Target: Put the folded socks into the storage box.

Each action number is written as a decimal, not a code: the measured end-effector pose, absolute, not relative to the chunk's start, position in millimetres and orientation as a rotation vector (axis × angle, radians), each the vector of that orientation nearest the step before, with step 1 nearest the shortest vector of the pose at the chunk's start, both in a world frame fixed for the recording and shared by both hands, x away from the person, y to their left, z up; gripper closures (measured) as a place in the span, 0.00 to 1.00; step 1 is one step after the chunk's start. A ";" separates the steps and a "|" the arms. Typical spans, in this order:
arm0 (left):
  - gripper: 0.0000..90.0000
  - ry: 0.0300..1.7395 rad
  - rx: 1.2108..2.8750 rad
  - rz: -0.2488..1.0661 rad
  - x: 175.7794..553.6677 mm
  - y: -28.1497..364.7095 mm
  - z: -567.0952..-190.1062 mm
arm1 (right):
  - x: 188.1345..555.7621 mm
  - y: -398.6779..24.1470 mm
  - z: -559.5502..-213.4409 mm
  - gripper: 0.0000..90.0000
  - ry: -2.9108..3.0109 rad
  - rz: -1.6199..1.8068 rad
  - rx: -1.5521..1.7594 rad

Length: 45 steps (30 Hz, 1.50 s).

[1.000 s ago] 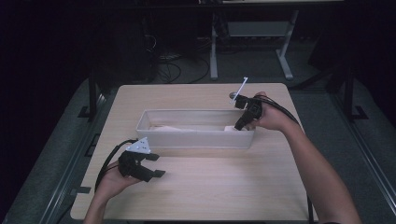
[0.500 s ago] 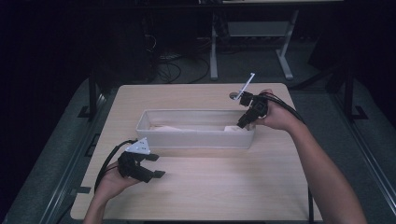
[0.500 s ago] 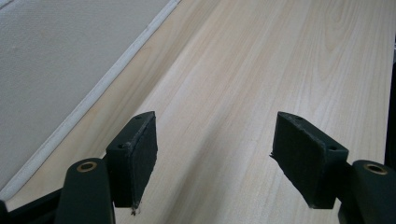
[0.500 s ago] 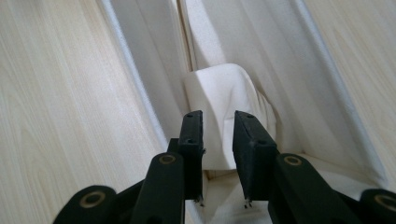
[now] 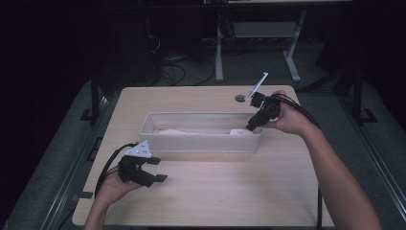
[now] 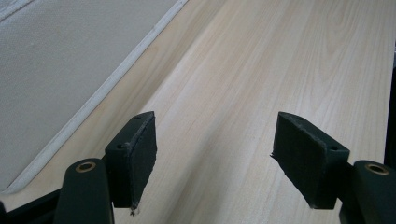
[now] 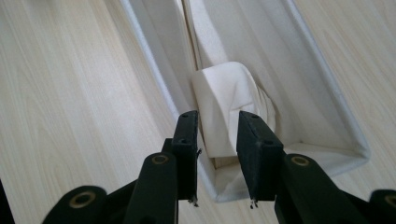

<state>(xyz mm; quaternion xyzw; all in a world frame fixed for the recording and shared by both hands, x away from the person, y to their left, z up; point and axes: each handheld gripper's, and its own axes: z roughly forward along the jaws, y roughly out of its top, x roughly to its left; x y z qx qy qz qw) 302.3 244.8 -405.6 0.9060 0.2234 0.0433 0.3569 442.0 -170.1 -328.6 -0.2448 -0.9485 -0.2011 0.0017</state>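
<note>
On the pale wood desk (image 5: 230,191) sits a long white tray (image 5: 201,142) w/ low walls, running left-right across the middle. At its right end lies a folded white cloth (image 7: 231,109), bunched against the end wall; more pale fabric shows toward the left end, though the high view is too dim to tell if it's a separate piece. Right tool (image 5: 253,123) hangs just over the tray's right end, jaws part spread & just been opening, nothing between them, cloth below. Left tool (image 5: 154,171) rests near the desk's front left, jaws wide apart, empty. No labels or writing legible.
</note>
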 end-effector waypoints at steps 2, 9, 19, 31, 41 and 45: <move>0.33 0.578 2.342 0.115 302.0 245.2 -405.3 | 439.9 -172.1 -326.1 0.76 -2.979 -0.635 -0.770; 0.33 0.587 2.335 0.121 301.7 247.4 -404.5 | 431.3 -177.6 -317.9 0.74 -2.990 -0.648 -0.775; 0.33 0.591 2.329 0.125 301.2 249.8 -403.3 | 418.7 -183.7 -310.2 0.72 -2.996 -0.652 -0.782; 0.33 0.590 2.329 0.134 300.6 251.0 -402.2 | 405.1 -193.5 -312.2 0.70 -2.981 -0.662 -0.799; 0.33 0.600 2.317 0.136 299.9 252.1 -401.7 | 393.2 -204.6 -319.0 0.69 -2.963 -0.679 -0.825; 0.33 0.601 2.317 0.138 299.9 252.5 -401.4 | 388.7 -209.1 -321.8 0.69 -2.956 -0.686 -0.838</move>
